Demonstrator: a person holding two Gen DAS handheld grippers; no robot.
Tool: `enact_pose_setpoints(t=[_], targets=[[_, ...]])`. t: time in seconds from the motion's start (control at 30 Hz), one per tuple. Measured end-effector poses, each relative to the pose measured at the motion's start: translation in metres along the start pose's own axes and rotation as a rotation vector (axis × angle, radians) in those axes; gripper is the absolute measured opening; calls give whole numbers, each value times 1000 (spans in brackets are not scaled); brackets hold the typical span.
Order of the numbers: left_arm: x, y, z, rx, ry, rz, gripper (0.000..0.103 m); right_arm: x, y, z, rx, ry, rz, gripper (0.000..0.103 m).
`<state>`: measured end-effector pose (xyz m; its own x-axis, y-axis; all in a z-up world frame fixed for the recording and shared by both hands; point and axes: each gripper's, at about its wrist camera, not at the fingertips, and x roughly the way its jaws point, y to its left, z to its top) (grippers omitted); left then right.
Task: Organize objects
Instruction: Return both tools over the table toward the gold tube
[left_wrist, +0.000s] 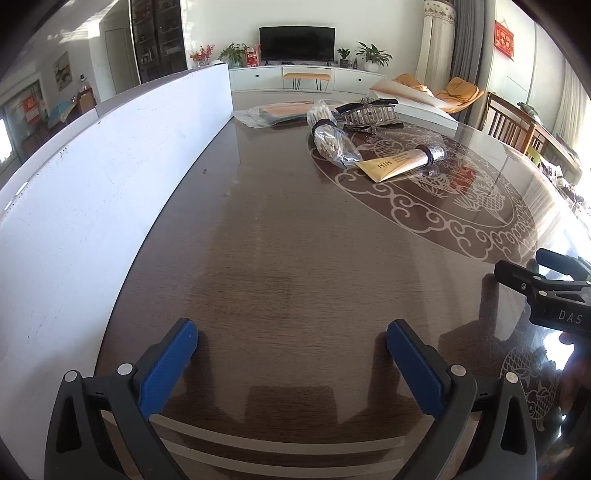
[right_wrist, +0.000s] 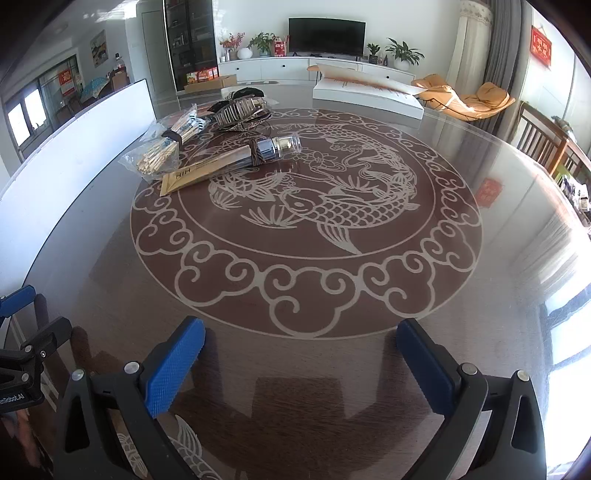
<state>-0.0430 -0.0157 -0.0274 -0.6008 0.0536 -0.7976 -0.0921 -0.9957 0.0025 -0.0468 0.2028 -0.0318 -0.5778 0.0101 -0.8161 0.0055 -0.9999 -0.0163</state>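
Observation:
A gold tube (right_wrist: 207, 170) with a clear cap and a dark hair tie around it lies on the round glass-topped table (right_wrist: 480, 295); it also shows in the left wrist view (left_wrist: 399, 166). A clear bag of wooden sticks (right_wrist: 159, 155) lies left of it, seen in the left wrist view (left_wrist: 332, 142) too. A large hair claw (right_wrist: 240, 107) sits behind them, also in the left wrist view (left_wrist: 369, 112). My left gripper (left_wrist: 291, 338) is open and empty over the near table. My right gripper (right_wrist: 301, 336) is open and empty, well short of the objects.
A white board (left_wrist: 110, 177) stands along the table's left edge. A flat clear packet (left_wrist: 284, 110) lies at the far side. A white box (right_wrist: 365, 94) sits at the far edge. Wooden chairs (right_wrist: 546, 144) stand to the right.

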Motion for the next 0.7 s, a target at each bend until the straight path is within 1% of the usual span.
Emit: enact_pose_setpoints(t=[0.7], targets=[[-1,2,0,15,-3,-12,103,0,0,0,0,0,0,103]])
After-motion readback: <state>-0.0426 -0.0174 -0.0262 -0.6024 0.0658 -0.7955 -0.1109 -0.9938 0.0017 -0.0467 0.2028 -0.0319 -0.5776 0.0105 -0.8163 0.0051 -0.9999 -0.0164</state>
